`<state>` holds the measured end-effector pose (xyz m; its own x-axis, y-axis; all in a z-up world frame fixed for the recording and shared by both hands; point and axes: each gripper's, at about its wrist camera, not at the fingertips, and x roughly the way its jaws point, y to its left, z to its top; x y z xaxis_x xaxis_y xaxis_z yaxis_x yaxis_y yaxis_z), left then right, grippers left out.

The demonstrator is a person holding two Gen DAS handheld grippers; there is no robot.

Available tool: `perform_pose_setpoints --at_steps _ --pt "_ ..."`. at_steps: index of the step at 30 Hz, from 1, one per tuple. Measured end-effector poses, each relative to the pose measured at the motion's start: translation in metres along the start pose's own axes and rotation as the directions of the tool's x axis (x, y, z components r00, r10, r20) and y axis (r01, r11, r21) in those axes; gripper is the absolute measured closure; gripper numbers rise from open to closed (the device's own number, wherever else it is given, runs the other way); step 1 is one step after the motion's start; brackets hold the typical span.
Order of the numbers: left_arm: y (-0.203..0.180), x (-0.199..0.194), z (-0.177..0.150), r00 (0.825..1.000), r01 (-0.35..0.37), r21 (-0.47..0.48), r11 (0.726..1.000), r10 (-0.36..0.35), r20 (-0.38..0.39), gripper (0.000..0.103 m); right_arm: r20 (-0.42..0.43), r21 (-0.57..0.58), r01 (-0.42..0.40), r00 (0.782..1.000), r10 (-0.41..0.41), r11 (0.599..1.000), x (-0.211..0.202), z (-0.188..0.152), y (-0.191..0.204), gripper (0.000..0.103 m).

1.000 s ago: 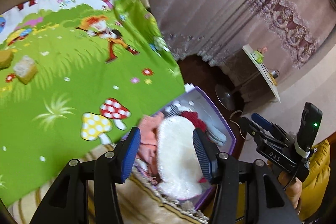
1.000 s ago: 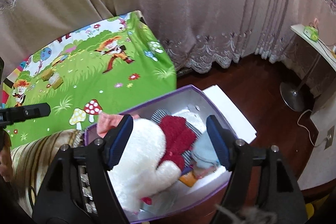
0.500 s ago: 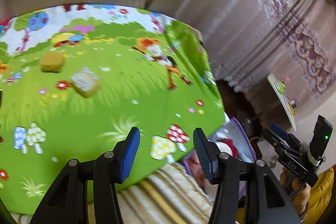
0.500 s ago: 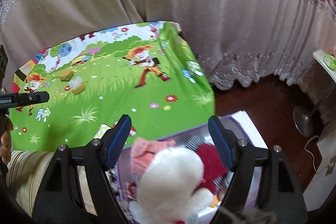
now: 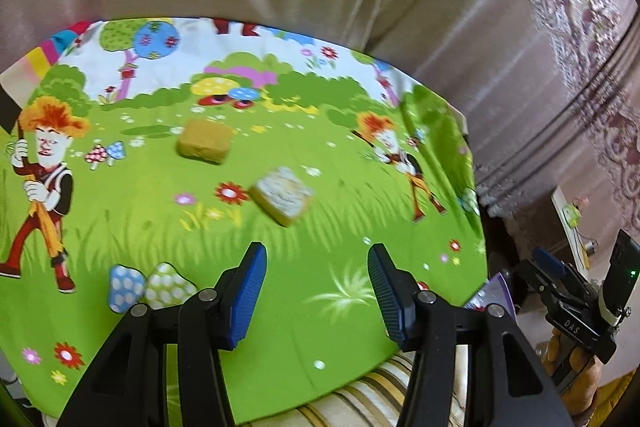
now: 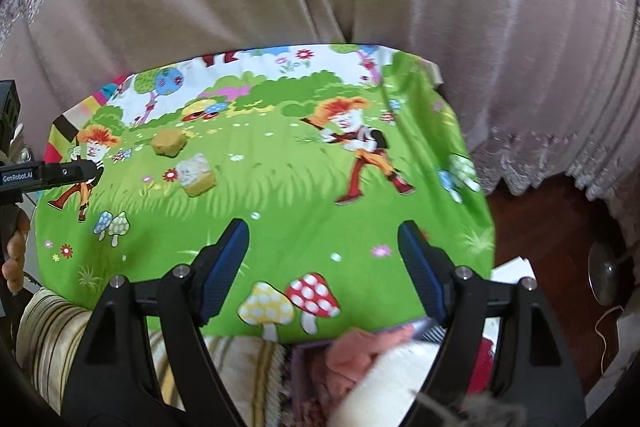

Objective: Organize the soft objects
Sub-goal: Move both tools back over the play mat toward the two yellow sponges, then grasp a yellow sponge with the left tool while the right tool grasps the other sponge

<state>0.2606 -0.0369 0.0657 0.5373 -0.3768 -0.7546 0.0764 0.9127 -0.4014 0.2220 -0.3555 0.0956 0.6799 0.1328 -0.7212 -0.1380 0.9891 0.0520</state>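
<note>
sponges on mat: 2, one yellow-brown [image 5: 205, 146], one with pale top [image 5: 282, 201]
grippers: 2, left gripper [image 5: 316, 291], right gripper [image 6: 322, 267]
printed mat: 1 [image 5: 340, 327]
purple box at mat's near right corner: 1 [image 5: 494, 293]
soft items visible in box: at least 3, pink cloth [image 6: 360, 351], white plush [image 6: 384, 383], red [image 6: 486, 359]

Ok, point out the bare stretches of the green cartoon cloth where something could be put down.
Free: the cloth right of the two sponges, out to its right edge, and the near strip ahead of both open, empty grippers, left and right. Occupied: the yellow sponge and white-topped sponge left of centre. Crowded: the purple box of soft things off the near right corner.
</note>
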Motion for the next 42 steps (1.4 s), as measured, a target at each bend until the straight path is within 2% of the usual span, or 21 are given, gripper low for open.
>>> perform_pose_setpoints --at_steps 5,9,14,22,30,37,39,42 --pt "0.026 0.006 0.014 0.999 -0.033 -0.041 0.999 0.033 0.014 0.038 -0.018 -0.045 -0.046 0.999 0.045 0.998 0.027 0.017 0.028 0.023" --pt "0.046 0.016 0.023 0.998 -0.062 -0.072 0.996 0.063 0.014 0.036 -0.033 -0.077 -0.088 0.996 0.086 0.993 0.050 0.029 0.054 0.021" --pt "0.068 0.030 0.034 0.993 -0.113 -0.095 0.989 0.115 0.016 0.028 -0.064 -0.125 -0.143 0.989 0.135 0.982 0.087 0.038 0.087 0.017" --pt "0.100 0.053 0.050 0.983 -0.175 -0.133 0.976 0.180 0.030 0.024 -0.140 -0.197 -0.232 0.968 0.207 0.953 0.154 0.042 0.138 0.017" --pt "0.108 0.090 0.072 0.976 -0.215 -0.063 0.975 0.217 0.035 0.017 -0.192 -0.252 -0.278 0.953 0.234 0.927 0.207 0.040 0.173 0.017" --pt "0.104 0.125 0.088 0.976 -0.215 0.010 0.977 0.215 0.018 0.001 -0.211 -0.269 -0.282 0.950 0.230 0.921 0.235 0.034 0.181 0.017" --pt "0.099 0.135 0.091 0.974 -0.227 0.036 0.973 0.227 0.005 0.001 -0.217 -0.267 -0.287 0.948 0.232 0.920 0.241 0.035 0.181 0.018" --pt "0.094 0.147 0.096 0.971 -0.238 0.063 0.969 0.239 -0.005 0.000 -0.223 -0.270 -0.279 0.949 0.222 0.922 0.248 0.037 0.182 0.033"
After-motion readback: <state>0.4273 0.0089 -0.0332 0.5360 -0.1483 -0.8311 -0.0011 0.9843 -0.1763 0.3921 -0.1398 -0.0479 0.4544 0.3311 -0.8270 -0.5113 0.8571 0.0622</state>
